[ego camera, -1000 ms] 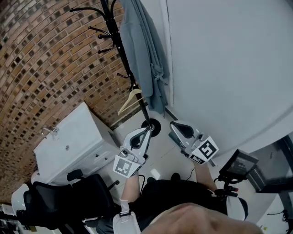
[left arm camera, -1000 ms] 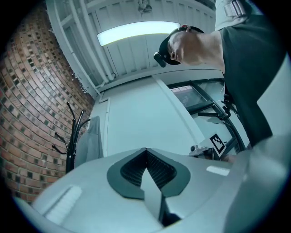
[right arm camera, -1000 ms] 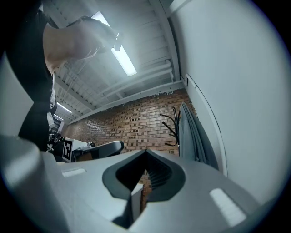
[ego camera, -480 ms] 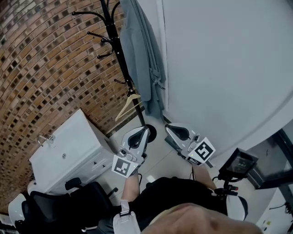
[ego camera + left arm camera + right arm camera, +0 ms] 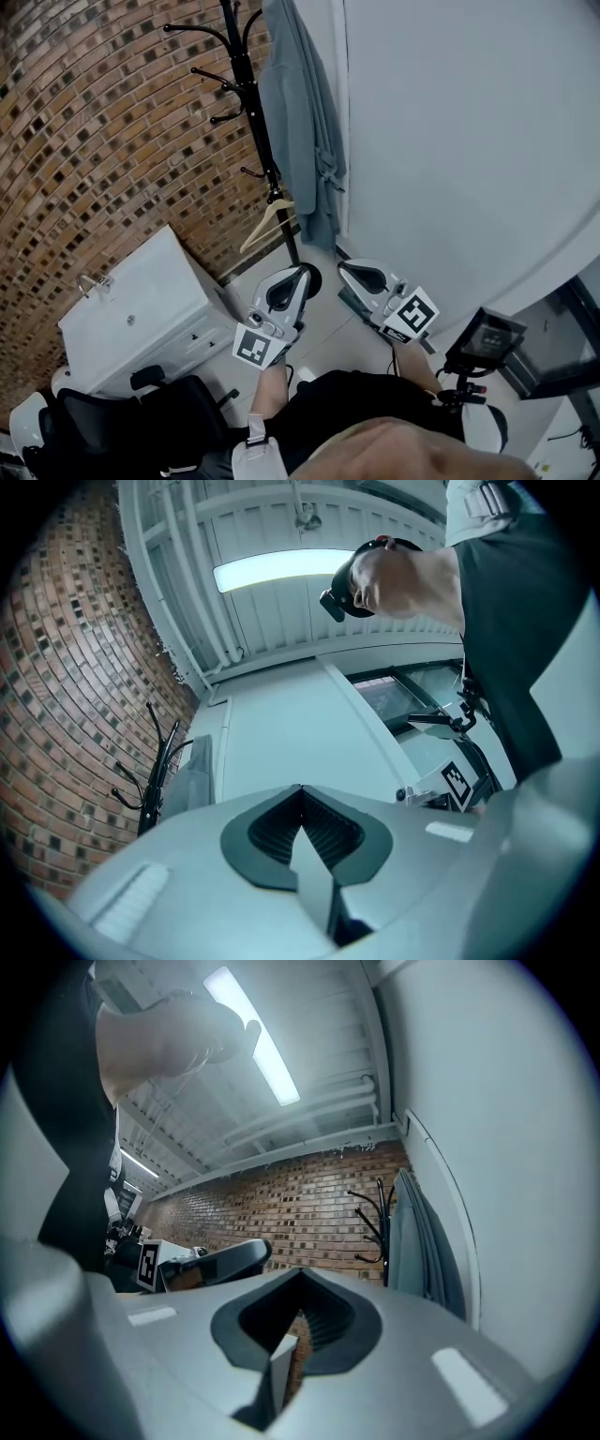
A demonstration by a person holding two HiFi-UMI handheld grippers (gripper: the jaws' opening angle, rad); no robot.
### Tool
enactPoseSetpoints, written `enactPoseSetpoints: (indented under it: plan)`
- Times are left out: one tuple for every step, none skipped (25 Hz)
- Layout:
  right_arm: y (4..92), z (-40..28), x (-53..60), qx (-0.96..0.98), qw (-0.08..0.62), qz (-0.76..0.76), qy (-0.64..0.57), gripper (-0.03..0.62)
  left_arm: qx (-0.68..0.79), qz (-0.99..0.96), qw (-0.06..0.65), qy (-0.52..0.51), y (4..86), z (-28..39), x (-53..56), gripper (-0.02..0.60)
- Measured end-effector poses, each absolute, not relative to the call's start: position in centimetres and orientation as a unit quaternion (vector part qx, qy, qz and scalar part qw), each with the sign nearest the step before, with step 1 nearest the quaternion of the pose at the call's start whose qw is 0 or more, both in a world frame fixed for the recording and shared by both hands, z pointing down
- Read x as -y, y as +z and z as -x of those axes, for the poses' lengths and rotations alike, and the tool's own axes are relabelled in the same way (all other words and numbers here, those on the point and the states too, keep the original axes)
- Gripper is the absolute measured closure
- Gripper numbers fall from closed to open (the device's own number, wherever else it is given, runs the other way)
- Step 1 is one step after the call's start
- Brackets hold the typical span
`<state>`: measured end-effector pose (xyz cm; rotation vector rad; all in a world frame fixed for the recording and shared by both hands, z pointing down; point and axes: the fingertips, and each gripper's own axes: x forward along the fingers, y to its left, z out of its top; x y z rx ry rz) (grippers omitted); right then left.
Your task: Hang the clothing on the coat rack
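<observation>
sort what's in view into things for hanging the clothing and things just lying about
For the job:
- coat rack
- grey garment, hanging on the rack
- left gripper and right gripper, both shut and empty

Just about:
- wooden hanger, bare, low on the rack
- white cabinet
- black chair

The scene is viewed steeply downward from the head camera, with the coat rack (image 5: 255,112) far off at 12 o'clock. Both gripper views are tilted upward toward the ceiling (image 5: 253,527). Coat rack and brick wall (image 5: 94,141) are shared by all views.
</observation>
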<state>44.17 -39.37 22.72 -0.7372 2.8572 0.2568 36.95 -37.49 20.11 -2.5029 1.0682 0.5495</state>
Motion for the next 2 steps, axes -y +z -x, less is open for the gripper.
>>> enactPoseSetpoints:
  plan:
    - [22.51, -44.23, 39.56, -0.961, 0.09, 0.248, 0.087, 0.594, -0.378, 0.886, 0.183, 0.194, 19.87, -37.02, 37.61, 0.578]
    - [22.29, -44.29, 39.75, -0.961, 0.09, 0.248, 0.087, 0.594, -0.379, 0.886, 0.184, 0.194, 19.63, -37.09, 37.75, 0.578]
